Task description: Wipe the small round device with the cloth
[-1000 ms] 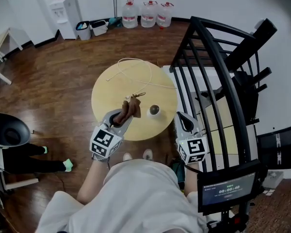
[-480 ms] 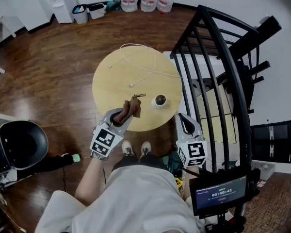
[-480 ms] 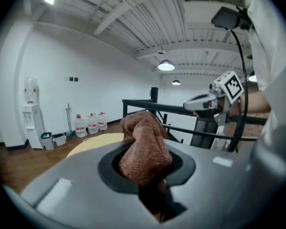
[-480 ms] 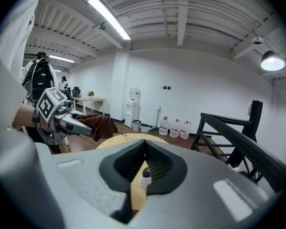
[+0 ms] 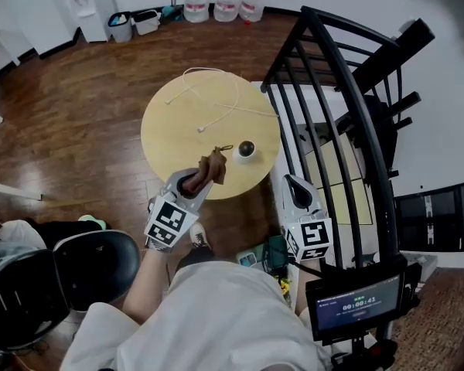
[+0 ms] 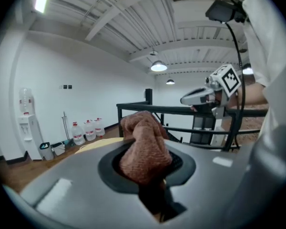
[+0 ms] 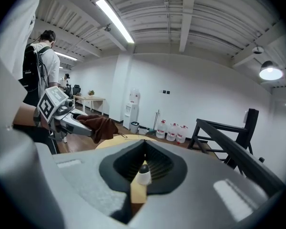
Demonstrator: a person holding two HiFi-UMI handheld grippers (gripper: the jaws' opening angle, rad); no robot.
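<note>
The small round device (image 5: pixel 246 149), dark on a white base, sits near the right edge of the round wooden table (image 5: pixel 178 130). My left gripper (image 5: pixel 195 181) is shut on a bunched brown cloth (image 5: pixel 212 168), held over the table's near edge, left of the device and a little nearer to me. In the left gripper view the cloth (image 6: pixel 144 147) fills the jaws. My right gripper (image 5: pixel 291 184) is shut and empty, off the table's right side by the railing. The right gripper view shows the device (image 7: pixel 143 172) ahead through the jaw notch and the cloth (image 7: pixel 99 126) at left.
A white cable (image 5: pixel 216 103) loops across the far half of the table. A black stair railing (image 5: pixel 332 91) stands close on the right. A black office chair (image 5: pixel 69 284) sits at lower left. Water bottles (image 5: pixel 220 8) line the far wall.
The view has shifted and the black chair has come in at lower left. Both grippers have drifted slightly; the left still holds the cloth and the right stays shut.
</note>
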